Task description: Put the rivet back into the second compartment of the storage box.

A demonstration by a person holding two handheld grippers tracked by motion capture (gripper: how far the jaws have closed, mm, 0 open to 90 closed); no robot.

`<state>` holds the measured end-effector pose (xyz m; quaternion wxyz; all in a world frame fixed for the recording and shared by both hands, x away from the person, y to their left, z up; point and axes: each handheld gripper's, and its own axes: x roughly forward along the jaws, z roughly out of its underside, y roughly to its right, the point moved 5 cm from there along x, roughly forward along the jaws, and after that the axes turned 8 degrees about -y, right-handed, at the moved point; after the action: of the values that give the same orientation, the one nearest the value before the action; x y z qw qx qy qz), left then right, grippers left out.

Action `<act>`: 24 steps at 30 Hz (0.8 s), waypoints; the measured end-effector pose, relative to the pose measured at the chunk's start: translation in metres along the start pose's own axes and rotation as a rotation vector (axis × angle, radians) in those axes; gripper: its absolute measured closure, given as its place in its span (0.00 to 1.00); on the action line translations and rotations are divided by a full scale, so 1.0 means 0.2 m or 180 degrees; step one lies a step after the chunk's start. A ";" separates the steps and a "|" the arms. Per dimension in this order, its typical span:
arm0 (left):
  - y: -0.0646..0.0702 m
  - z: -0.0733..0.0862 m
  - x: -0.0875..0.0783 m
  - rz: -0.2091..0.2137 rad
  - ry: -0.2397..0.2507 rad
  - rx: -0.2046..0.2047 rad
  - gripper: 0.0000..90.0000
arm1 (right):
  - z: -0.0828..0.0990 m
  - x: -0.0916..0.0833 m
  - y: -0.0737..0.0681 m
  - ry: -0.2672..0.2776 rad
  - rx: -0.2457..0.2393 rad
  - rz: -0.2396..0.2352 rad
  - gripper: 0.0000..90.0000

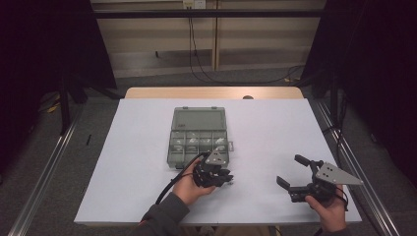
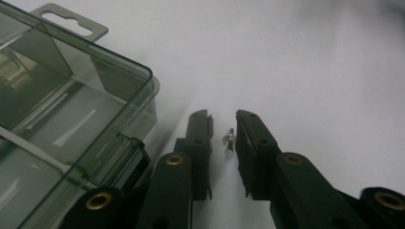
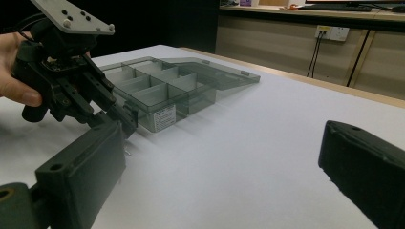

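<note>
While the open plastic box (image 1: 198, 136) lies mid-surface (image 1: 265, 128) in the high view, the left claw (image 1: 227, 178) sits by its near right corner and the right claw (image 1: 293, 173) gapes well apart. In the left gripper view, narrowly parted jaws flank a small screw (image 2: 229, 140) beside the box. In the right gripper view, jaws stand wide.

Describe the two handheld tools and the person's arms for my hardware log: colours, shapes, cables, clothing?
Both are black. The left claw has two flat black jaws on arms pinned with brass-coloured rivets; the right claw has broad blocky jaws. Each carries a grey three-cornered plate dotted with small holes on top. A black cable trails from the left one. The left forearm wears a dark grey sleeve.
</note>
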<state>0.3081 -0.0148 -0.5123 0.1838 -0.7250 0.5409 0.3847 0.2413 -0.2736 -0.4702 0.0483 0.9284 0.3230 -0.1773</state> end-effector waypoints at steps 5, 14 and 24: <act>0.00 0.01 0.01 0.0014 -0.0037 -0.0006 0.87 | 0.00 0.00 0.00 0.0000 0.0003 -0.0001 0.02; 0.00 0.01 0.02 0.0002 -0.0078 -0.0020 0.96 | 0.00 0.00 0.00 -0.0007 0.0000 -0.0002 0.02; -0.01 0.00 -0.02 0.0071 0.0027 -0.0088 0.96 | 0.00 0.00 0.00 -0.0011 -0.0005 -0.0002 0.02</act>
<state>0.3085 -0.0117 -0.5091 0.1672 -0.7230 0.5444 0.3910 0.2414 -0.2736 -0.4706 0.0495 0.9280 0.3233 -0.1786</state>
